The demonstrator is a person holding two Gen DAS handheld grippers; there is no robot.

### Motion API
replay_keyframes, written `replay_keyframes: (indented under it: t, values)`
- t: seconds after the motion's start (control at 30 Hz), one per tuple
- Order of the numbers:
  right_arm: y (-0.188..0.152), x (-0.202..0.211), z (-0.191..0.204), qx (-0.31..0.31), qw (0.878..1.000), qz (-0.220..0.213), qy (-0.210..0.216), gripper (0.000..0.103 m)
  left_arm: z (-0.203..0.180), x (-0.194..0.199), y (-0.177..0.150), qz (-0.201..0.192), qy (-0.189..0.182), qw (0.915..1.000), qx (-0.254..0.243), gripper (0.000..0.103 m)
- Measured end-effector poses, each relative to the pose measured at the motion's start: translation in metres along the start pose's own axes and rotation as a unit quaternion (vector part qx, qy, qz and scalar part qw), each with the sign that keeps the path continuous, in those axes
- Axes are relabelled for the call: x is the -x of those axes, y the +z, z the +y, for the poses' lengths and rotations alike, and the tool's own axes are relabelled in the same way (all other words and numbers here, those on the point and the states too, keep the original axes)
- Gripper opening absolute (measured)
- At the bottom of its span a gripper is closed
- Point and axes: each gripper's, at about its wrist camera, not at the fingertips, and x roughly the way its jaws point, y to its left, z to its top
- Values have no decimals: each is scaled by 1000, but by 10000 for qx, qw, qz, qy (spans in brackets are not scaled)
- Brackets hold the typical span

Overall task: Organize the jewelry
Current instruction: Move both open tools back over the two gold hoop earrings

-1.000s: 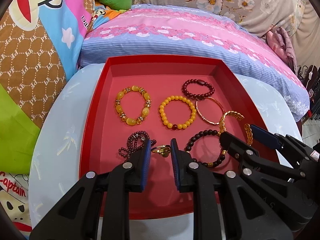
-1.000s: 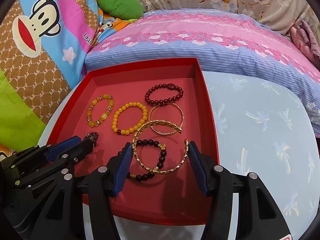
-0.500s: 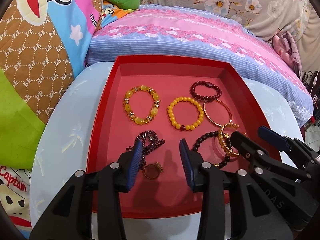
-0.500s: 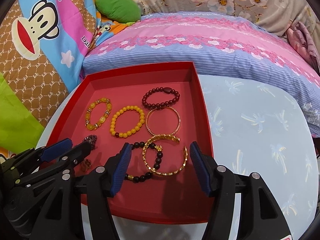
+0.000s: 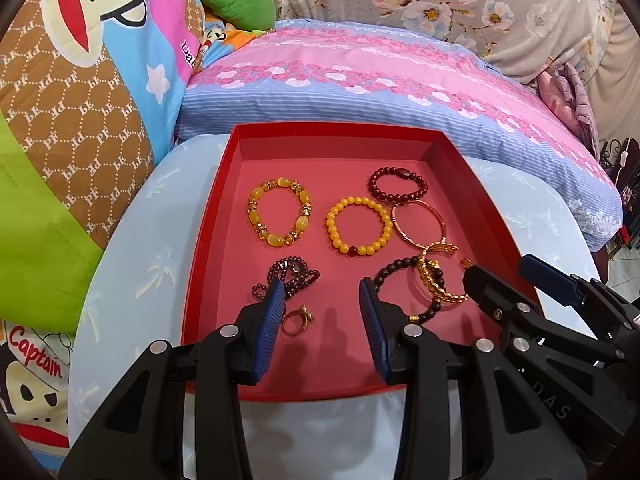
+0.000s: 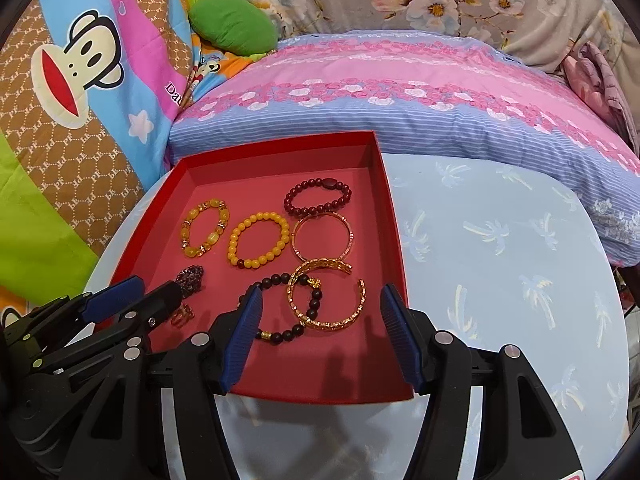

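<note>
Gold ring (image 5: pixel 298 316) half-hidden beside left gripper (image 5: pixel 322 300) fingers (image 5: pixel 270 320).

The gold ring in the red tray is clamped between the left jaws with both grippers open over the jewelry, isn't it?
Not quite: the left wrist view shows the gold ring lying loose on the red tray floor, near the left gripper but not clamped. Both it and the right gripper are open.
</note>
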Motion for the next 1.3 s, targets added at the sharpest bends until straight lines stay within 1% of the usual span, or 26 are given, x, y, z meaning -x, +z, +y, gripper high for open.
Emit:
replay_keyframes:
  t: [0.3, 0.53, 0.63, 0.87, 1.0, 1.1, 1.17, 1.3]
  values:
    - [-9, 23, 0, -35, 10000, -85, -5, 59, -7, 22, -9, -91, -4, 9999, -61, 37]
    - [-24, 43, 0, -25, 9999, -121, 31, 59, -9, 39, -22, -109, -37, 9999, -121, 38]
    - [-39, 52, 0, 30, 9999, -79, 55, 59, -6, 49, -31, -148, -56, 9999, -60, 45]
    - [-81, 68, 0, 128, 9998, 142, 115, 59, -2, 67, -59, -132, 23, 9999, -90, 45]
    - [-102, 76, 3, 252, 9994, 228, 93, 59, 1, 73, -80, -37, 59, 9999, -119, 45]
    - [-119, 83, 7, 327, 9988, 321, 156, 59, 3, 75, -93, 33, 130, 9998, -148, 46]
    - [-129, 86, 10, 374, 9984, 383, 205, 59, 6, 77, -102, 92, 156, 9998, -112, 48]
    - [-151, 89, 15, 495, 9970, 533, 279, 59, 13, 81, -120, 197, 175, 9996, -32, 48]
